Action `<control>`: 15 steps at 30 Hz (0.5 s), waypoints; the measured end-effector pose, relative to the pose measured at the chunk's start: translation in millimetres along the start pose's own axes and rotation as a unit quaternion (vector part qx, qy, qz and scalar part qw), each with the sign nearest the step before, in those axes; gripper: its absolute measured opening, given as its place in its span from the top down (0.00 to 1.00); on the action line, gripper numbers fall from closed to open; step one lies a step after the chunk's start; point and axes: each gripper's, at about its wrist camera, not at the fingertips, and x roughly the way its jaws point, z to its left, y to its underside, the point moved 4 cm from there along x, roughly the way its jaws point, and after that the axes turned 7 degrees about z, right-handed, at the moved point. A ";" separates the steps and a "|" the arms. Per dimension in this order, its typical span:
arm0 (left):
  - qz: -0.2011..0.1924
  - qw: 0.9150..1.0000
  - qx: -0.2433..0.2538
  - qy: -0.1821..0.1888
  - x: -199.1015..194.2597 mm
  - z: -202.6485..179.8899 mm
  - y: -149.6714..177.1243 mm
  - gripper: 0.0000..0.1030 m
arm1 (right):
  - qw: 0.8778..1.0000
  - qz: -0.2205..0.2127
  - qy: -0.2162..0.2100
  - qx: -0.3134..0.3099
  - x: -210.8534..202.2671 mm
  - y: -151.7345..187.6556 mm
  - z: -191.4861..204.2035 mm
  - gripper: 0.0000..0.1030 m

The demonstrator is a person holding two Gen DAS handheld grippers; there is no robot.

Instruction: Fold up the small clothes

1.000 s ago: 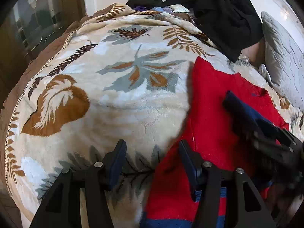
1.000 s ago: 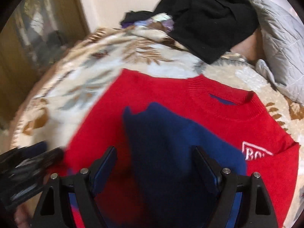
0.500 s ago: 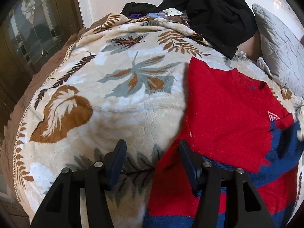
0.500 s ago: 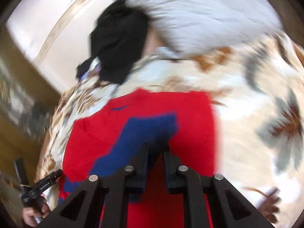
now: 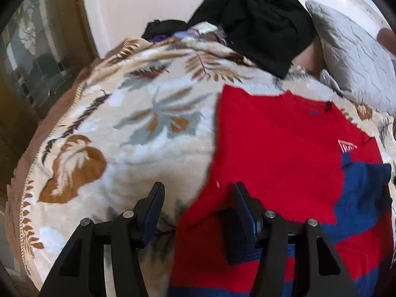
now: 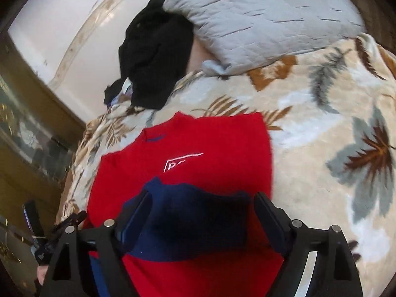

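We hold our left gripper (image 5: 199, 198) with fingers spread wide over the left edge of a red sweater (image 5: 279, 148), which lies flat on a leaf-patterned blanket (image 5: 138, 123). Our right gripper (image 6: 203, 212) hovers low with its fingers likewise apart, straddling the sweater's navy sleeve (image 6: 188, 217), folded across the red chest just below a white logo (image 6: 182, 162). Beyond the collar, a heap of black clothing (image 6: 156, 61) rests against a grey quilted pillow (image 6: 267, 17).
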 end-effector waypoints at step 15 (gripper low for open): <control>0.008 1.000 0.006 -0.025 6.0 -0.4 3.6 0.42 | 0.996 0.024 0.079 0.039 15.1 -0.5 -36.1 0.79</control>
